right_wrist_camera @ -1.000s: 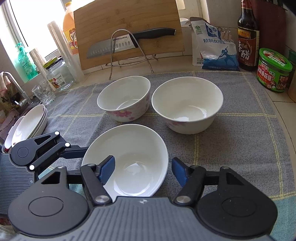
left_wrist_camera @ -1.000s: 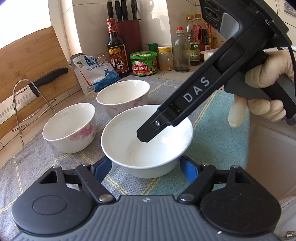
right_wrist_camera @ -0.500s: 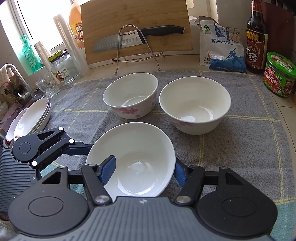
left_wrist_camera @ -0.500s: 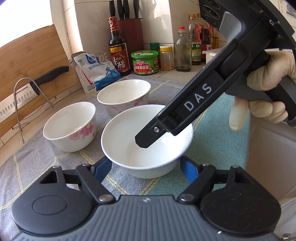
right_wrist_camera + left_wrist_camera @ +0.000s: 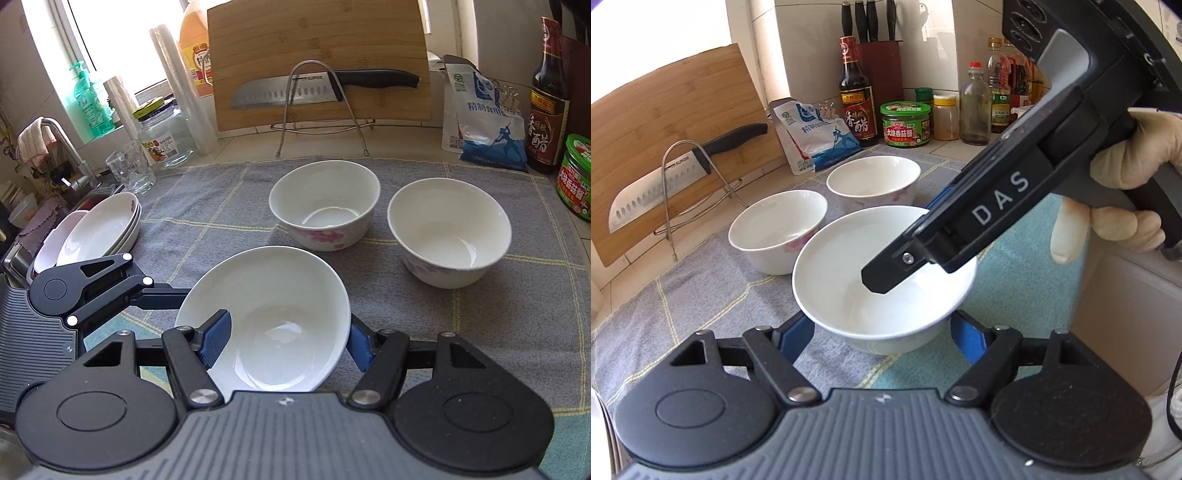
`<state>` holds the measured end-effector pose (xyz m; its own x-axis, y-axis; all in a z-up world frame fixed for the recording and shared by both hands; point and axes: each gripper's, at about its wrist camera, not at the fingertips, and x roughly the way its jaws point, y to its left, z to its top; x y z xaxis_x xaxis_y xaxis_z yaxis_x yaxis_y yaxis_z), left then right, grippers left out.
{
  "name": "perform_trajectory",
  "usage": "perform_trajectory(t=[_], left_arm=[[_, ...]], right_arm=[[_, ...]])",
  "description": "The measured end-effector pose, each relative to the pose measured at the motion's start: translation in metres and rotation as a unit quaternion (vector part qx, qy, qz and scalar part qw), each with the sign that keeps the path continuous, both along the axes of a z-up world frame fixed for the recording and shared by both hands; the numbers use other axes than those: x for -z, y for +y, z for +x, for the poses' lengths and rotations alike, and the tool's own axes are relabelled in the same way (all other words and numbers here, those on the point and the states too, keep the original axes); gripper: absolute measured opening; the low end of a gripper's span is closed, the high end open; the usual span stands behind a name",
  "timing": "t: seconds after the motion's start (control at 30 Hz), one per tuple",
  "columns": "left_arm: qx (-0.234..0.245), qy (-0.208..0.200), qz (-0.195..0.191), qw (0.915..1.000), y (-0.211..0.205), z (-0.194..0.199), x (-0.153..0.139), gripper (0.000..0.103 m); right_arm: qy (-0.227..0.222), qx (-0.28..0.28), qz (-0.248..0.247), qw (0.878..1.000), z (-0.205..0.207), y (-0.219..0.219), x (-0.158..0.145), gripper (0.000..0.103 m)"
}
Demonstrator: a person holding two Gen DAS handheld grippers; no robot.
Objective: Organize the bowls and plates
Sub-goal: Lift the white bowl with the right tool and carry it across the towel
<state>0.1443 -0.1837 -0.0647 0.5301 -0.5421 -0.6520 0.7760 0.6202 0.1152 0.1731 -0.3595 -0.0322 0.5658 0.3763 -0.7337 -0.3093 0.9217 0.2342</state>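
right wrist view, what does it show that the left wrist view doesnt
Only the right wrist view shows the stacked plates at the mat's left edge, the faucet, the glass jar and the left claw from the side.

Only the left wrist view shows the gloved right hand, the knife block and the row of bottles at the back.

Both share the plain white bowl between the claws, two floral bowls, the cutting board, the knife and the grey mat.
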Motion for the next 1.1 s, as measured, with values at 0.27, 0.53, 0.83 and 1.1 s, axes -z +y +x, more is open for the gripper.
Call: perform_trajectory(t=[0.27,0.53,0.83,1.1], left_arm=[[-0.016,0.008,0.011,0.9998,0.042,-0.004,-0.004,0.081],[-0.023,0.022,0.022,0.9993,0.080,-0.009,-0.003,0.080],[-0.013,0.035,0.028,0.9989,0.105,-0.009,0.002,0.081],[-0.008,0.046,0.029,0.9985,0.109,-0.012,0.006,0.080]], right_arm=[[0.007,-0.023,0.007,1.000,-0.001,0.045,0.000,0.072],[0.017,-0.036,0.009,0.999,-0.005,0.085,0.006,0.072],[0.029,-0.034,0.004,0.999,-0.010,0.107,0.011,0.072],[0.037,-0.028,0.001,0.999,-0.013,0.114,0.014,0.072]])
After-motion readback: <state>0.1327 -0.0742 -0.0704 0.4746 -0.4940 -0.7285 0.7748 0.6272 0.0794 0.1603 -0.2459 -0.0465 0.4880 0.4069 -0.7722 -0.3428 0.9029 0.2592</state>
